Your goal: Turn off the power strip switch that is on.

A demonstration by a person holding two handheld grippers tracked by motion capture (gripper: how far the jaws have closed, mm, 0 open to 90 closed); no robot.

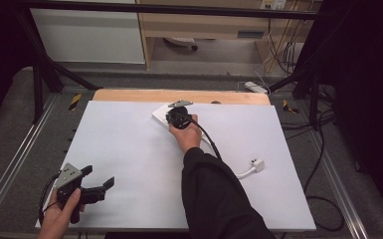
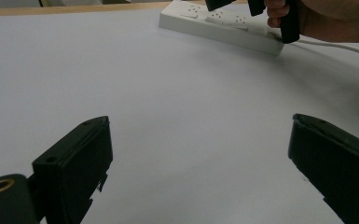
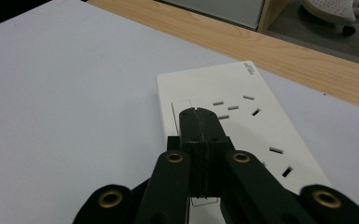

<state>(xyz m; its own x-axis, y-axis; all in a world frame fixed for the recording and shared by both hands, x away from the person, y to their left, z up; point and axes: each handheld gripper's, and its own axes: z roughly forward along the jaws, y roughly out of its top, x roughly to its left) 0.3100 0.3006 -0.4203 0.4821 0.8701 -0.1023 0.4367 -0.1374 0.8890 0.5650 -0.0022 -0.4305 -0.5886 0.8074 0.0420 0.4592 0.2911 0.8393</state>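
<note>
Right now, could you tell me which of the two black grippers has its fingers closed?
The right gripper, fingers pressed together over the white plastic power strip; the left gripper is open.

Power strip at far centre of table; plug near right edge.

White power strip, flat, sockets facing up, lying askew at the far edge of the white surface; its white cord trails toward the near right.
</note>
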